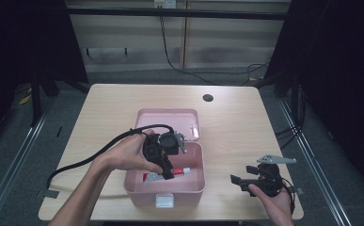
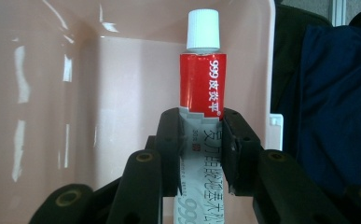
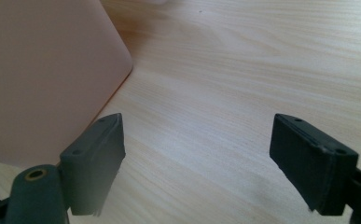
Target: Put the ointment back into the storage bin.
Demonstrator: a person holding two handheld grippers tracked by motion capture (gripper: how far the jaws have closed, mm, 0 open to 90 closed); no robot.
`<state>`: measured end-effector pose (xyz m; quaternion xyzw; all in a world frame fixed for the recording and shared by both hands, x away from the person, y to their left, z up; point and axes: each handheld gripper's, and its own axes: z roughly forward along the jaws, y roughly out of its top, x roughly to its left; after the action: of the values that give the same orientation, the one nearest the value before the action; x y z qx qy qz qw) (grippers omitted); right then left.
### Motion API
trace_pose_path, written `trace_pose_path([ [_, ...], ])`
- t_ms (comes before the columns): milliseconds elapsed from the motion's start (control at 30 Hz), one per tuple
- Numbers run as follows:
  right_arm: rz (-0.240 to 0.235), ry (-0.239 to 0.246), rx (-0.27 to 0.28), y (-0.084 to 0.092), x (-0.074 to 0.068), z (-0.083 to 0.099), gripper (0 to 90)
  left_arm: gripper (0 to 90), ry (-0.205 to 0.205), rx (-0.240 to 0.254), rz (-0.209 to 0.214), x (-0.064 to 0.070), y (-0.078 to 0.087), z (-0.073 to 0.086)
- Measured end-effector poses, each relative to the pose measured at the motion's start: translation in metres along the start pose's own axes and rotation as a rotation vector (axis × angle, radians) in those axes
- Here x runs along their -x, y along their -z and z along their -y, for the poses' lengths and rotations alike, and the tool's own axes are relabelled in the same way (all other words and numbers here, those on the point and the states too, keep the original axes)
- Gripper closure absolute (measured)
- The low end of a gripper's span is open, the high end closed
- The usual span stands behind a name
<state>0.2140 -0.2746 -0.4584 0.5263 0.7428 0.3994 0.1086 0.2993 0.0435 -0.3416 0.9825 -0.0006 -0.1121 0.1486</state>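
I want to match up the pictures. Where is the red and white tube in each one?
High view: the tube lies inside the pink box, under the left gripper.
Left gripper view: tube in the centre, pinched between the jaws.
Right gripper view: not there.
Shared landmark: the pink box.

Left gripper (image 1: 166, 170) in pink box (image 1: 189, 188) — tube (image 1: 182, 171) between jaws.

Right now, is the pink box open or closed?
Open. The pink box has its lid folded back flat on the table, and the left gripper holds a tube inside it.
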Motion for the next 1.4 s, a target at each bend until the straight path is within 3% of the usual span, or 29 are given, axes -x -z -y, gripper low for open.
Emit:
trace_pose_path([
  [767,-0.001,0.001,0.000,0.000,0.000,0.000,17.6,70.7,0.009,-0.041,0.049,-0.008,-0.037,-0.006],
  [1167,-0.002,0.000,-0.001,0.000,0.000,0.000,17.6,70.7,0.030,-0.071,0.066,-0.013,-0.053,-0.004],
  [1400,-0.001,-0.002,-0.004,0.000,0.000,0.000,17.6,70.7,0.060,-0.094,0.081,-0.023,-0.066,0.005],
])
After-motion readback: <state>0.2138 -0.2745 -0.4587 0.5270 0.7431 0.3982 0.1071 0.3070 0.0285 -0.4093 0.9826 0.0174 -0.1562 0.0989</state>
